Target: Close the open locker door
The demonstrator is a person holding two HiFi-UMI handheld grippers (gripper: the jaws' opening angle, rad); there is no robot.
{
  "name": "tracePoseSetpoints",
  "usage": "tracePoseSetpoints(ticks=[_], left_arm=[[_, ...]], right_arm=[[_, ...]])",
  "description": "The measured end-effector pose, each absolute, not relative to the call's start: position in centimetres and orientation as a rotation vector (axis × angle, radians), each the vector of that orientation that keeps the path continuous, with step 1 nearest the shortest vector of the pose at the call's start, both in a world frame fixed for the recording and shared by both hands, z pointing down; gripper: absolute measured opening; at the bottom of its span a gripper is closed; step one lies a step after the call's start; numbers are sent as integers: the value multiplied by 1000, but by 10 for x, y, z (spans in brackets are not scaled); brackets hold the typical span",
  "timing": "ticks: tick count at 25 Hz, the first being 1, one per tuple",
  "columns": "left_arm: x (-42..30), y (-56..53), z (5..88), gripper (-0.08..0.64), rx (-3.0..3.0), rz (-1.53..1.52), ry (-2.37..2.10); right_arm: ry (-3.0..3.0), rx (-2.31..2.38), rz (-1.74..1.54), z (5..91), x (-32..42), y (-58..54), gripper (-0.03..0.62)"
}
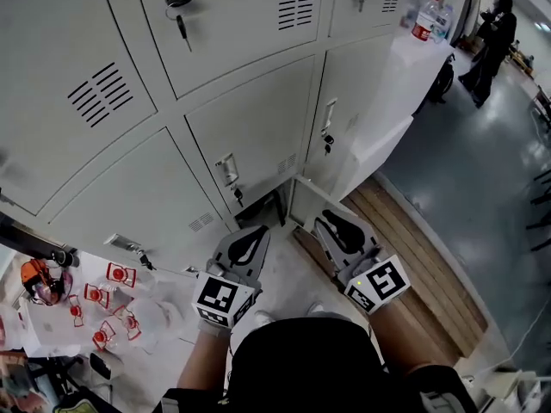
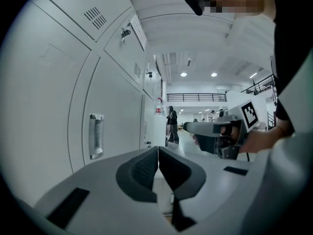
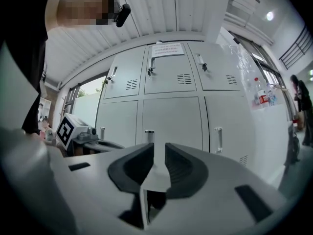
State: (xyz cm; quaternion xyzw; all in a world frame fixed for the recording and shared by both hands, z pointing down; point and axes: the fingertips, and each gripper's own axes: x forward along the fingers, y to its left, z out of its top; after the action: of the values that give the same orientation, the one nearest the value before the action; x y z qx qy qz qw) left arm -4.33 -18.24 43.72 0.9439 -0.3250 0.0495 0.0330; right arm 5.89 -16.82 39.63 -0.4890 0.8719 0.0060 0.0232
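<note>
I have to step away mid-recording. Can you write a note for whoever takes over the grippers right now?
Left gripper: jaws shut, empty.
Right gripper: jaws slightly apart, empty.
Both are held low, facing the bank of pale grey metal lockers.
The pale grey metal locker door in the bottom row stands ajar beside its dark compartment, just ahead of the right gripper; no contact is visible.
Done: nothing yet.
Left: push the door shut.

Locker bank [image 1: 250,136] ahead of all fingers. Open locker door [image 1: 308,200] just beyond the fingertips, between left gripper [image 1: 250,246] and right gripper [image 1: 340,229]. Wooden platform [image 1: 422,239] right of the right fingers; packets [image 1: 108,304] left of the left fingers.
</note>
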Motion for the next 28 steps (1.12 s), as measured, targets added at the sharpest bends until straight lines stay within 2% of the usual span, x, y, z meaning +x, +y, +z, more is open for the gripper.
tracePoseSetpoints(ticks=[15,28], left_arm=[[4,-175,454,23,2918,203,-876],[4,-173,459,21,2895,204,-900]], right_arm=[[2632,-1616,-69,423,110,-148,75],[2673,-1579,-73,430,103,-144,75]])
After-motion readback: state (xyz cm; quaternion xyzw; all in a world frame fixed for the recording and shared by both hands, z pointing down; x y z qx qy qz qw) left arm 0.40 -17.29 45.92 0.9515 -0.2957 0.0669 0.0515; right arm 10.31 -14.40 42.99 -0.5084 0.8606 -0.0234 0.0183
